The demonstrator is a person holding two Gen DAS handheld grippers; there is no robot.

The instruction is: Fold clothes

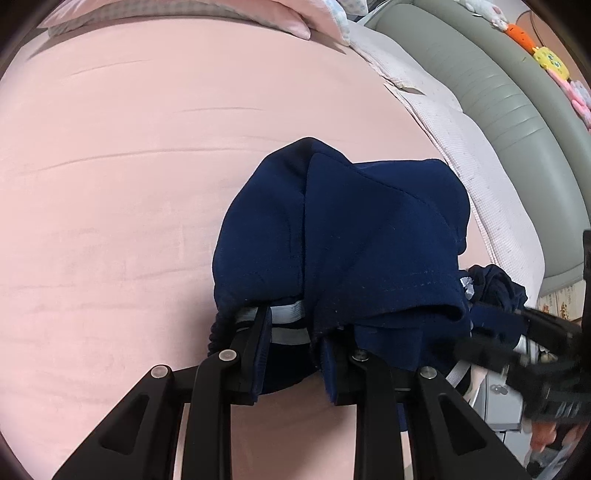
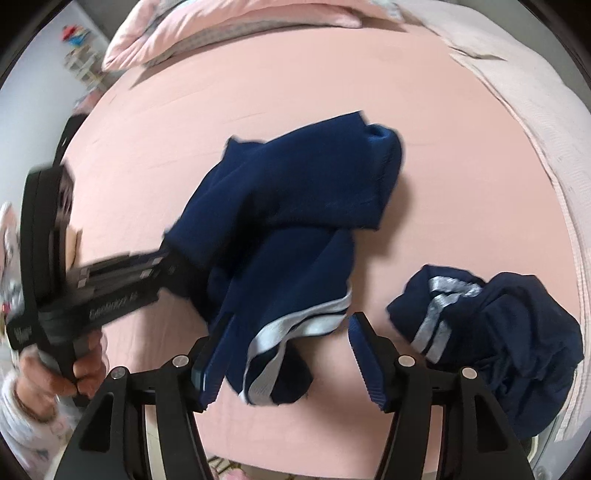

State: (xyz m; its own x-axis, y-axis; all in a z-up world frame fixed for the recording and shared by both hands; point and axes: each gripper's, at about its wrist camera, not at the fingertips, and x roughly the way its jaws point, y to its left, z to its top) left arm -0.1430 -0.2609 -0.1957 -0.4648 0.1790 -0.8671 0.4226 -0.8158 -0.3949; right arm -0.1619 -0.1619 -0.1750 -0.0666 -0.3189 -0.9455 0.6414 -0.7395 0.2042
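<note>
Work surface: pink bedsheet [image 2: 155, 155], broad and smooth, with open room to the far side and to the left of the clothes.
Far edge: pink pillows [image 2: 236, 22] line the head of the bed.
Right edge: pale quilted blanket [image 1: 476, 155] runs along the sheet; beyond it a grey-green padded bumper [image 1: 491, 74] carrying soft toys [image 1: 550, 61].
Task garment: navy garment with pale stripes [image 2: 295, 229], part-folded, near the middle of the sheet's near half; upper layers doubled over.
Long axis: in the right wrist view it runs from the near striped end, between the right fingers, away and slightly rightward to a rolled far end.
Second garment: crumpled navy striped garment [image 2: 509, 332], just right of the first, apart from it, near the blanket edge.
Left gripper [image 1: 291, 347]: clenched on the navy garment's near left edge; cloth and a pale band lie between the fingers.
Right gripper [image 2: 288, 362]: released, fingers spread wide; striped end lies between them, pads not pressing.
Person: a hand [image 2: 79, 373] holds the left gripper's handle.
</note>
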